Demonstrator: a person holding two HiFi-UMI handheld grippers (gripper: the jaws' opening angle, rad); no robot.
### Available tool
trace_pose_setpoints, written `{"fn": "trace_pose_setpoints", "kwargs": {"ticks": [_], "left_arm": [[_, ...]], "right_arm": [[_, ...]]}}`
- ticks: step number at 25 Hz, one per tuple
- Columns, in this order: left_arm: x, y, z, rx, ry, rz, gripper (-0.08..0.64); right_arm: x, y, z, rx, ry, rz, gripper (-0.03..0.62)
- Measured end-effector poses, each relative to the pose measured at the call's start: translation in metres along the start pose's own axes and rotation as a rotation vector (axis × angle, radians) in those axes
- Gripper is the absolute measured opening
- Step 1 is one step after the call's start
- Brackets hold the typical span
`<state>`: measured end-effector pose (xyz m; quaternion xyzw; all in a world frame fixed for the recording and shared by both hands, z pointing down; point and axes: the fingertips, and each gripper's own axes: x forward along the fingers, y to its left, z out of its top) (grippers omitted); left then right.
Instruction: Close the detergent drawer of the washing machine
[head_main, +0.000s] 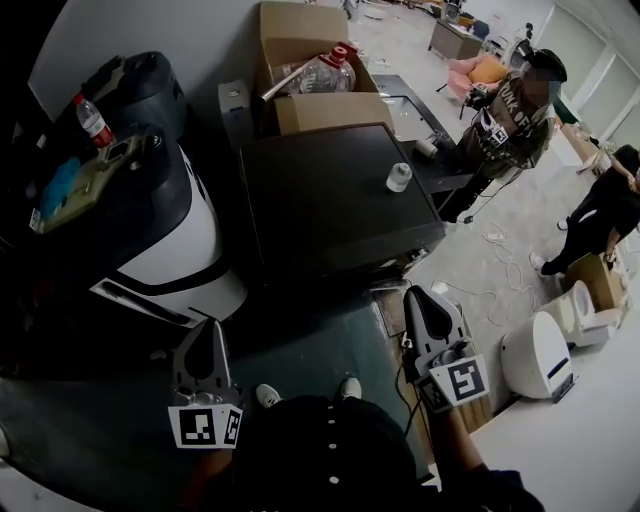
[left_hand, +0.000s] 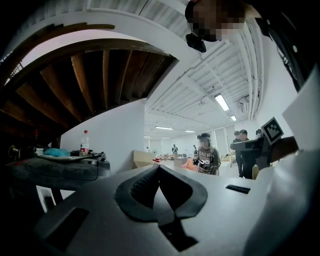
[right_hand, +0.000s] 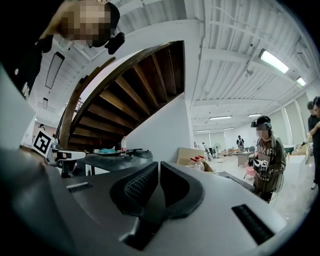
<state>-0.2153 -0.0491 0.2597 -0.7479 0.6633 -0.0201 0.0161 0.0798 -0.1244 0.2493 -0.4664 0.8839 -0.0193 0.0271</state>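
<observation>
I hold my left gripper (head_main: 210, 328) and right gripper (head_main: 416, 295) level, just short of the washer (head_main: 340, 200), both pinched together and empty, likely as blunt tips for pushing. The drawer on the washer's front isn't discernible.

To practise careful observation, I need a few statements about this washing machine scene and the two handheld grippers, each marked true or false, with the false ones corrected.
1. The left gripper has its jaws wide apart. False: they are together, with nothing between them.
2. A small white container stands on the black flat-topped washing machine. True.
3. The clear plastic jug with a red cap lies on the floor. False: it stands among the brown cardboard boxes behind the machine.
4. The right gripper holds nothing. True.
</observation>
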Motion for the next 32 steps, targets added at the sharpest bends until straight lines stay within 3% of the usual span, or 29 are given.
{"fn": "trace_pose_setpoints", "kwargs": {"ticks": [32], "left_arm": [[-0.02, 0.007, -0.002, 0.015, 0.003, 0.013, 0.015]], "right_arm": [[0.009, 0.032, -0.01, -0.024, 0.037, 0.068, 0.035]]}}
